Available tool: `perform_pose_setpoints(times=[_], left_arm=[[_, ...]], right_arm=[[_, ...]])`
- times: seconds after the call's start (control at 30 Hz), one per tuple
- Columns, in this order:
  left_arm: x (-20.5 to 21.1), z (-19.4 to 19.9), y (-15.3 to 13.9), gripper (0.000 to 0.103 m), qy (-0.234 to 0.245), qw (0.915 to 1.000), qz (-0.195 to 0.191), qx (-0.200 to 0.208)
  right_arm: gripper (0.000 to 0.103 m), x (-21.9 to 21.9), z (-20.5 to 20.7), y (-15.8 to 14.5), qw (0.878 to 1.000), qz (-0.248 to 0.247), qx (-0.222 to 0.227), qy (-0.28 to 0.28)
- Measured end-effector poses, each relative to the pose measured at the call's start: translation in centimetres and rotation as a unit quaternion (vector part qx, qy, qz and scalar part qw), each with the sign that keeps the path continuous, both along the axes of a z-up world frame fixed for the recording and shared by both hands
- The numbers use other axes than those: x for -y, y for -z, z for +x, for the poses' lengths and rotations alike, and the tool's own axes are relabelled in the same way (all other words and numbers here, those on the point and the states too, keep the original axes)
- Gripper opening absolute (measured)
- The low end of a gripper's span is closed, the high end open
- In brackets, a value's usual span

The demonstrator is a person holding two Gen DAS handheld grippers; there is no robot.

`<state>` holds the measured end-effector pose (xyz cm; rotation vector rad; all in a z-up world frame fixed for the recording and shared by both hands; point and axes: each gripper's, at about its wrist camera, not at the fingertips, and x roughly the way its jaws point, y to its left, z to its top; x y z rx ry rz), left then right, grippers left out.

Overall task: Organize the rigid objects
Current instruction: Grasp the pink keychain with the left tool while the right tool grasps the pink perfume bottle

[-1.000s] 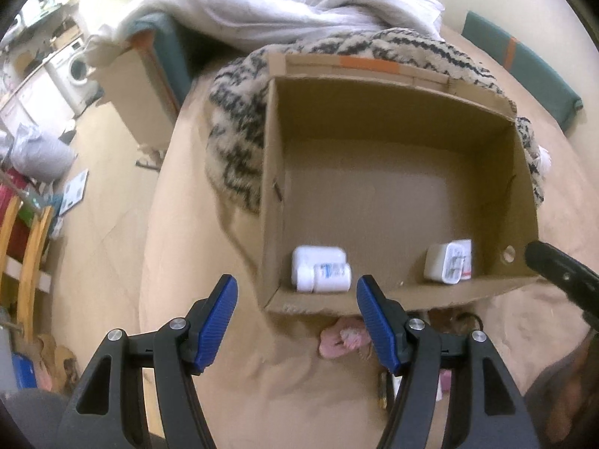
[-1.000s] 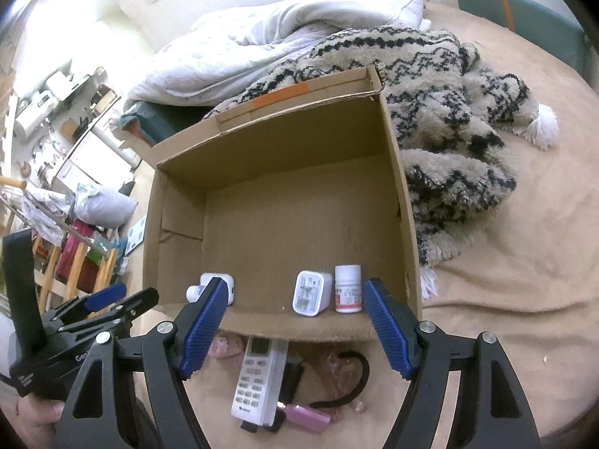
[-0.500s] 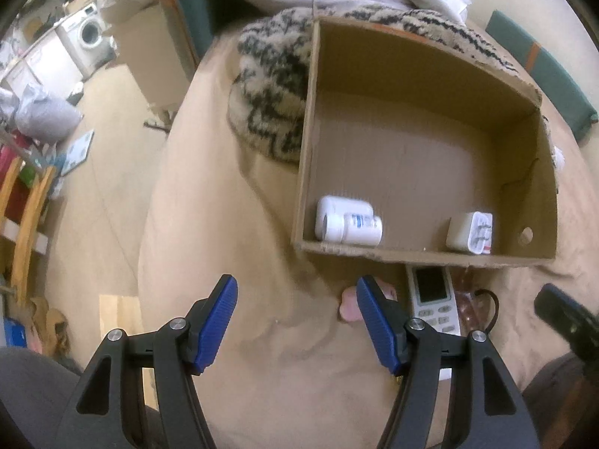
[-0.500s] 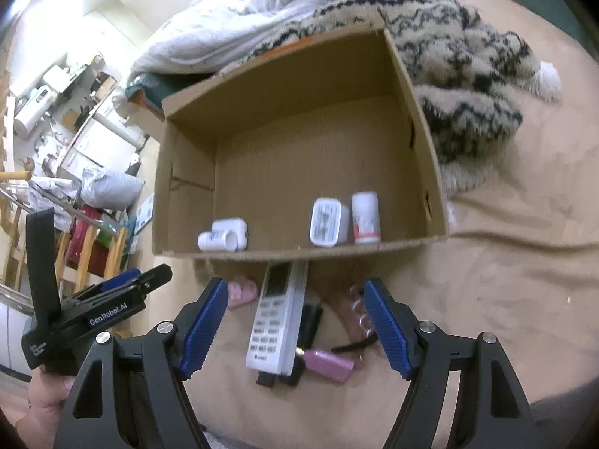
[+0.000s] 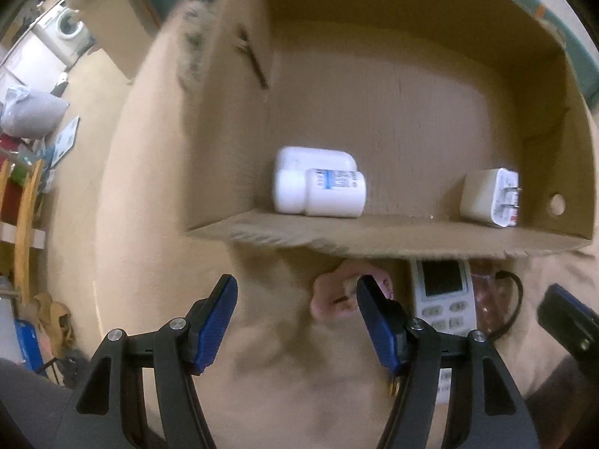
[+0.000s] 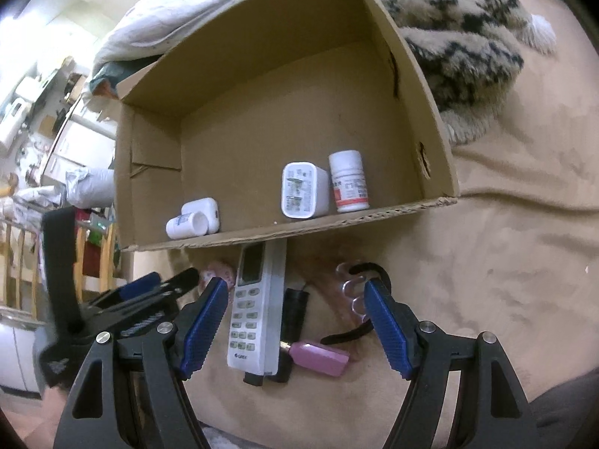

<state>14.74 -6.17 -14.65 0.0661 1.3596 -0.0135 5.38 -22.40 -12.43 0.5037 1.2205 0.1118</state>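
Landmark: a cardboard box [image 6: 419, 86] is sitting open-topped on a tan blanket [image 6: 516, 262]; every place below is given from this box.
Left gripper [image 5: 295, 295]: its blue jaws are standing apart with nothing between the pads, and it is hovering over the blanket just outside the box's near wall, towards that wall's left end.
Right gripper [image 6: 295, 299]: its jaws are spread wide and gripping nothing; it is hanging above the pile of loose things in front of the box's near wall.
Inside the box, left: a white case [image 5: 314, 161] is lying against the near wall with a small white bottle [image 5: 325, 192] on its side touching it.
Inside the box, right: a white charger [image 6: 303, 191] is standing by the near wall, prongs facing the right wrist camera, and a white pill bottle [image 6: 350, 181] with a red-marked label is standing upright just beside it, on the side nearer the box's right wall.
Outside the box, front: a white remote control [image 6: 254, 310] is lying on the blanket with its screen end tucked at the foot of the near wall.
Beside the remote: a black oblong item [image 6: 295, 310] is lying along it, and a pink oblong item [image 6: 322, 358] is resting at that item's far end from the box.
Further right of the remote: a black cable [image 6: 370, 273] is curling around some clear pink rings [image 6: 352, 292].
Left of the remote: a small pink thing [image 5: 337, 292] is lying close to the near wall, partly hidden by the left gripper's right finger; what it is cannot be told.
Behind the box: a black-and-cream patterned throw [image 6: 460, 37] is bunching against the far right corner, with white bedding [image 6: 179, 15] beyond the far wall.
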Motion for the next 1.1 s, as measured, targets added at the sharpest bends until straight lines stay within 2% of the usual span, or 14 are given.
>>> perform_pose_setpoints(times=[0.1,0.17,0.23,0.4,0.43,0.47,0.5,0.6,0.93,1.1], left_arm=[[0.6,0.7,0.9,0.063,-0.006,0.9999,-0.012,-0.001],[1.3,0.9,1.5,0.063,0.003,1.0,-0.001,-0.004],[1.8,0.7,2.0,0.064,0.014,0.9998,-0.005,-0.009],[2.1,0.8,2.6,0.063,0.018,0.9995,-0.015,-0.02],[2.1,0.8,2.7,0.063,0.016,0.9995,-0.016,-0.021],[2.0,0.9,2.7,0.058,0.015,0.9994,-0.023,-0.023],[2.0,1.0,2.8,0.049,0.016,0.999,-0.033,-0.026],[2.1,0.8,2.8,0.036,0.027,0.9982,-0.043,-0.03],[1.1,-0.3,1.7,0.029,0.023,0.9993,-0.019,-0.023],[1.0,-1.2,1.6,0.029,0.021,0.9994,-0.003,-0.028]], right_arm=[[0.079,0.7,0.0,0.6,1.0,0.011,-0.013,0.015],[0.079,1.1,0.0,1.0,0.999,0.014,-0.023,0.021],[0.079,1.6,-0.2,1.6,0.999,0.025,-0.038,0.029],[0.079,2.5,-2.3,4.2,0.988,0.093,-0.107,0.054],[0.076,2.3,-2.7,4.7,0.986,0.097,-0.121,0.054],[0.068,1.9,-2.9,5.1,0.986,0.093,-0.128,0.052],[0.065,1.4,-3.0,5.4,0.986,0.09,-0.134,0.048],[0.062,0.0,-3.0,6.2,0.986,0.071,-0.147,0.031],[0.065,-3.4,-2.1,6.2,0.992,0.019,-0.128,-0.011],[0.065,-5.3,-1.6,6.5,0.993,-0.027,-0.109,-0.03]])
